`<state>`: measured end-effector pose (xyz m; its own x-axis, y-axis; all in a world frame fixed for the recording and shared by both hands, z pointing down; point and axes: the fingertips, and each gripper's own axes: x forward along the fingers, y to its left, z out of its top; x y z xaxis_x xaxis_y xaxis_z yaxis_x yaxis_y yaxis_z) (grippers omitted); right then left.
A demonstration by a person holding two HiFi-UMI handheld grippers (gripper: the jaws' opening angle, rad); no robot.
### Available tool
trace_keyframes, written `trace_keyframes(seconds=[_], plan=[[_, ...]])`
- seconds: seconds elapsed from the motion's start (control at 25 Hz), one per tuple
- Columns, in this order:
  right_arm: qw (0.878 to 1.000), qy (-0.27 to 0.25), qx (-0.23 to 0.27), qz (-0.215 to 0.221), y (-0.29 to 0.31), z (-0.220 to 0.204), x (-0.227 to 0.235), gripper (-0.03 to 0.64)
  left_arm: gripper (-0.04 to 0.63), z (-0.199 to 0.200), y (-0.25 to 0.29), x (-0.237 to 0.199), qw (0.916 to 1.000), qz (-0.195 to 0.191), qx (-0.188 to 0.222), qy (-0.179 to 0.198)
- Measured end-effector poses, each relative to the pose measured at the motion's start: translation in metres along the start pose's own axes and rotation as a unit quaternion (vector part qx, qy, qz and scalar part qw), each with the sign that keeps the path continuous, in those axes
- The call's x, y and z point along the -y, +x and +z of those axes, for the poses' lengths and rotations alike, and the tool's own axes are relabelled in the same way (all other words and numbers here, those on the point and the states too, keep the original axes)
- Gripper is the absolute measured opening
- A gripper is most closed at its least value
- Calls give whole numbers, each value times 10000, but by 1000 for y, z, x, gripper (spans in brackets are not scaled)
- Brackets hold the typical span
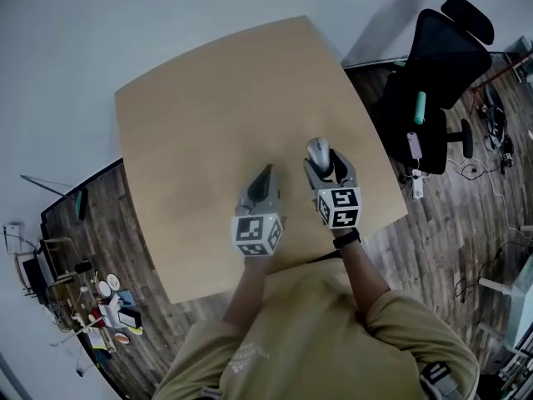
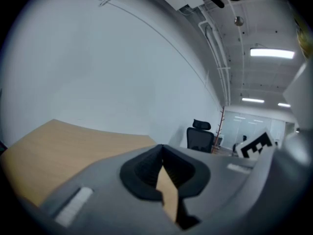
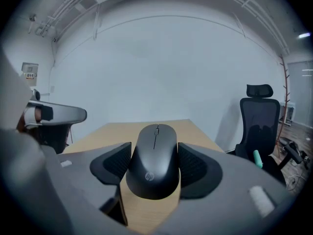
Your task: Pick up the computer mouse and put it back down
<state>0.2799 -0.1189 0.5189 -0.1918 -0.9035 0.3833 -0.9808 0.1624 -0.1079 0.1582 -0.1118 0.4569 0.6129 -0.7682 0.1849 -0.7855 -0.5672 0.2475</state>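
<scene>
Floor at 8 o'clock from the table: a scatter of small items (image 1: pixel 108 307), too small to identify. The wooden table (image 1: pixel 208 98) fills the middle of the head view, and its top is bare but for the equipment noted below. The left gripper (image 1: pixel 265 177) sits over the tabletop at about 5 o'clock from the table's centre, its marker cube (image 1: pixel 256 234) toward the person. In the left gripper view the left gripper (image 2: pixel 162 153) has its two dark pads meeting at the tips, jaws closed on each other with nothing held; only a sliver of table shows behind the pads lower down. Just beside it, at its 3 o'clock, the right gripper (image 1: pixel 321 158) points toward 12 o'clock with its own marker cube (image 1: pixel 340 207) at the wrist end. The computer mouse (image 1: pixel 317 151) lies between its jaws, over the table's 4 o'clock sector and short of the right-hand edge. In the right gripper view the right gripper (image 3: pixel 154 148) stands wide, with one ribbed pad against each flank of the computer mouse (image 3: pixel 152 160), clamping it across its width with the buttons pointing away from the camera. Whether the mouse's underside touches the table cannot be told. Off the table at 2 o'clock stands a black office chair (image 1: pixel 441 65) on the wood floor, bearing a teal object (image 1: pixel 420 107).
</scene>
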Motion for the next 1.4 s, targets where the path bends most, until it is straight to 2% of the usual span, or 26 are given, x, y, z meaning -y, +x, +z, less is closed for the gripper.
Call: trace_keyframes(seconds=[0.2,0.48,0.8,1.08,1.16,1.28,1.4], plan=[[9983,46,-563,131,68,-34,43,302,1,-28,27,-10,9986,339,-369,-157],[9925,-209,-1130,412,160,-68,78,302,2,-65,44,-32,9928,816,-829,-289],[9865,-90,-1589,393,235,-100,106,304,0,-91,71,-49,9883,985,-1111,-336],[9829,-182,-1809,294,250,-112,110,310,0,-100,71,-48,9873,959,-1228,-308],[9827,-201,-1811,324,246,-109,106,352,1,-95,67,-47,9885,914,-1177,-265],[9863,-186,-1591,398,228,-88,94,352,0,-86,61,-46,9905,846,-1056,-259],[9921,-119,-1155,481,197,-54,71,306,0,-73,49,-49,9918,830,-914,-320]])
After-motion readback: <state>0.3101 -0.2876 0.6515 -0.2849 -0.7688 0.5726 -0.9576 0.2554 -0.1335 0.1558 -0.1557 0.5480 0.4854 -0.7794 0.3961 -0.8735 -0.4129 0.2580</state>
